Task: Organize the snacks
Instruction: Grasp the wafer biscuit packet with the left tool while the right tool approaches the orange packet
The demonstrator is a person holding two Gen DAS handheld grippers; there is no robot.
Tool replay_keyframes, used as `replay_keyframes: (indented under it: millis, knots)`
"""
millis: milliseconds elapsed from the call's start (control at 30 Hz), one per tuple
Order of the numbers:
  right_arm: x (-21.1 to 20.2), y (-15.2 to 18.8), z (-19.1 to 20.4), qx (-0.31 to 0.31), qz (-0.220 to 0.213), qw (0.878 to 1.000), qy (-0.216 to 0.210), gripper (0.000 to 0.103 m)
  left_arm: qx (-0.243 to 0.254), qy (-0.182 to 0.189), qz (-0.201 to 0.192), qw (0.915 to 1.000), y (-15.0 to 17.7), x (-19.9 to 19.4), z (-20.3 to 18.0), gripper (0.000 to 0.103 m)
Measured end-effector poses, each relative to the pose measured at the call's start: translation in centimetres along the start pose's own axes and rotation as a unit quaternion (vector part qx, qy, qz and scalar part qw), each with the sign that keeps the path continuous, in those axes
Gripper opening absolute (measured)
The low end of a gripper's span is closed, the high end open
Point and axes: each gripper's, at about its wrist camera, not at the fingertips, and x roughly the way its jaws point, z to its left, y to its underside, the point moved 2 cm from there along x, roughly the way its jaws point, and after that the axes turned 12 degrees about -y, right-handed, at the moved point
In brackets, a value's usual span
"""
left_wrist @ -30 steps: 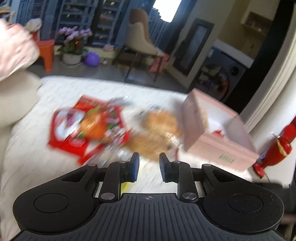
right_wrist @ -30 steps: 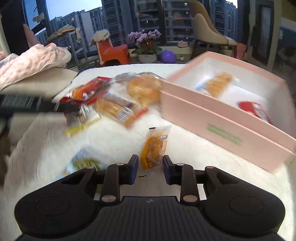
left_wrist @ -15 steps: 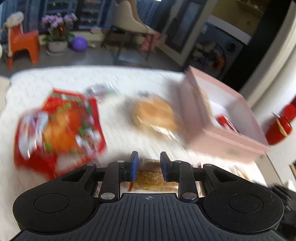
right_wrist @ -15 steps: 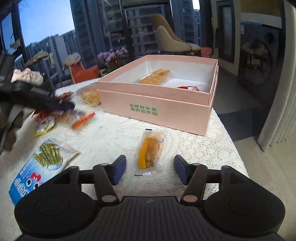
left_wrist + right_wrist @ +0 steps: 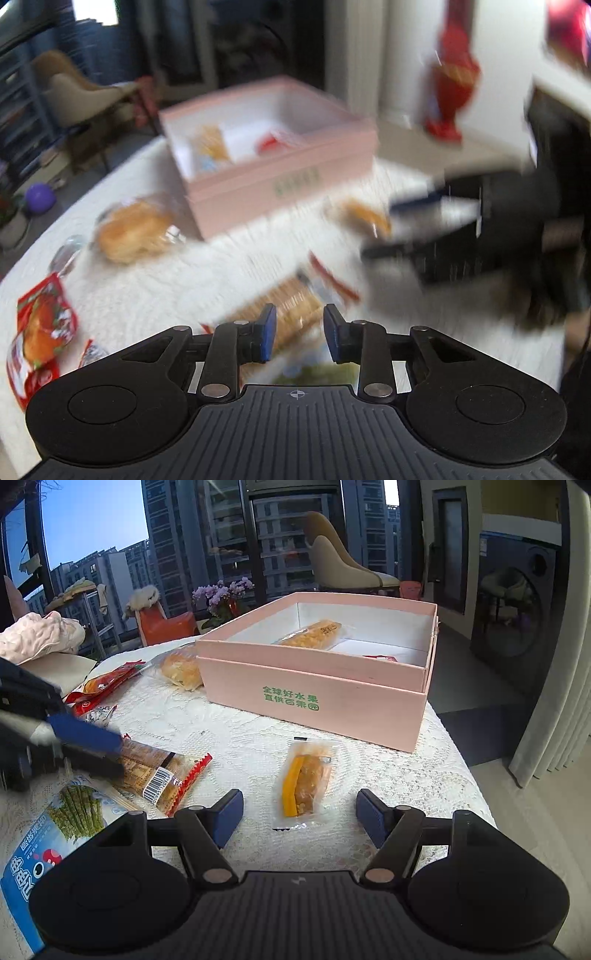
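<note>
While opening — right tool [image 5: 299, 821], empty

The counter [image 5: 251, 738] wears a white lace cloth. A pink box [image 5: 314, 701] with green print stands open toward its far right side. Just left of the box lies a wrapped bun [image 5: 181, 670], and further left a red packet [image 5: 103, 686] with a small clear wrapper [image 5: 98, 714] beside it. In front of the box, apart from it, lies a small clear pack [image 5: 304, 779] with yellow and brown filling. To its left lies a cracker pack [image 5: 159, 775] with a barcode and red edge, partly over a blue-and-white seaweed bag [image 5: 55, 827] at the near left edge.
</note>
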Motion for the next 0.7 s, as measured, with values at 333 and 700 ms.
replay_keyframes:
  millis: [333,700]
  knots:
    - [-0.2,0.1,-0.2,0.007,-0.003,1.000,0.003,0.071,-0.055,-0.062,-0.004,0.9965,-1.6,2.4,0.9,0.041]
    - [-0.2,0.1,-0.2,0.007,-0.003,1.000,0.003,0.073,-0.086,0.050,0.012,0.9949,-2.0,1.8,0.0,0.059]
